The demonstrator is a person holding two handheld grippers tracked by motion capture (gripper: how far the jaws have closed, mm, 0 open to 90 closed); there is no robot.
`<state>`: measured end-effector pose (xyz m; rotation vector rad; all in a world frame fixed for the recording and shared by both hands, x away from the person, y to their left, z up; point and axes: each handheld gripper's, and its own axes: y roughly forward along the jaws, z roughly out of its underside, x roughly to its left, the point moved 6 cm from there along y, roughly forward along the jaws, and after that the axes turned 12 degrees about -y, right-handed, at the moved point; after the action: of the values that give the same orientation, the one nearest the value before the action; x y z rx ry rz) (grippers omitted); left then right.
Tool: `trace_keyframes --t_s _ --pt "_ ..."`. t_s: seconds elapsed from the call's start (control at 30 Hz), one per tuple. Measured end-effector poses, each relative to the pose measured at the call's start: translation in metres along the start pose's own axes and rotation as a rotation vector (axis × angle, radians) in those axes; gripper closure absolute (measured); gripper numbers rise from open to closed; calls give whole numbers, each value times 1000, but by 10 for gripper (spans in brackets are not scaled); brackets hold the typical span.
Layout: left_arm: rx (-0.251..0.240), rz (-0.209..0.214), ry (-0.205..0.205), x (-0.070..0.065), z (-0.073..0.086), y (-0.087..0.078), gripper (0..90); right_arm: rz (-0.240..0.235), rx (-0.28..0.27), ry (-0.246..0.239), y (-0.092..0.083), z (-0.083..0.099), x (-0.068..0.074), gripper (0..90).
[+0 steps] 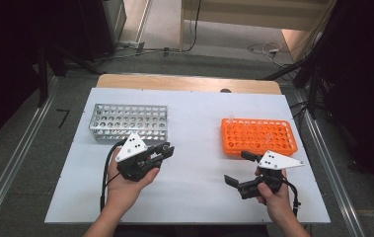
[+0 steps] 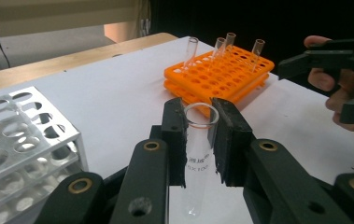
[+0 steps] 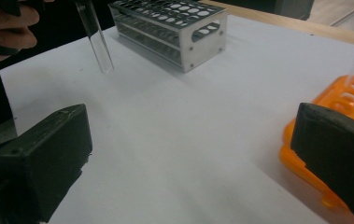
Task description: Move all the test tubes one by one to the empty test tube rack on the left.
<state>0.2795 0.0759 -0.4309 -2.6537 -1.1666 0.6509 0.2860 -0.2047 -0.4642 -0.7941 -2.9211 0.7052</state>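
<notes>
The left hand-held gripper [image 2: 199, 140] pinches a clear tube [image 2: 198, 154] near the metal rack [image 1: 128, 122]. The right hand-held gripper [image 1: 238, 168] is spread wide beside the orange rack [image 1: 257, 136].

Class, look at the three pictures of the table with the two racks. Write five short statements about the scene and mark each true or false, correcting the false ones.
1. The left gripper grips a glass tube. True.
2. The right gripper is shut on a tube. False: its jaws are wide open and hold nothing.
3. Tubes stand in the orange rack. True.
4. The metal rack is full of tubes. False: its holes look empty.
5. Both racks sit on a white sheet. True.
</notes>
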Motion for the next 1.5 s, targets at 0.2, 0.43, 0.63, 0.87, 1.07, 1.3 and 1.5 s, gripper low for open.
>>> trace_keyframes --t_s 0.2,0.43,0.63,0.87,1.07,1.3,1.5 --pt "0 -11 -15 11 -7 4 759 33 6 16 -15 12 -13 0" --pt "-9 -31 -26 24 -19 7 759 79 6 32 -35 24 -26 0" --pt "-29 -40 -40 35 -29 8 759 82 5 32 -45 32 -30 0" --pt "-42 -54 -43 47 -48 15 759 130 -17 61 -52 35 -41 0" --pt "-51 -70 -60 59 -59 21 759 155 -11 80 -55 42 -48 0" --pt "-62 -93 -65 71 -70 31 759 167 -1 95 -55 48 -53 0" --pt "-64 -118 -69 84 -77 41 759 170 -1 90 -55 49 -55 0"
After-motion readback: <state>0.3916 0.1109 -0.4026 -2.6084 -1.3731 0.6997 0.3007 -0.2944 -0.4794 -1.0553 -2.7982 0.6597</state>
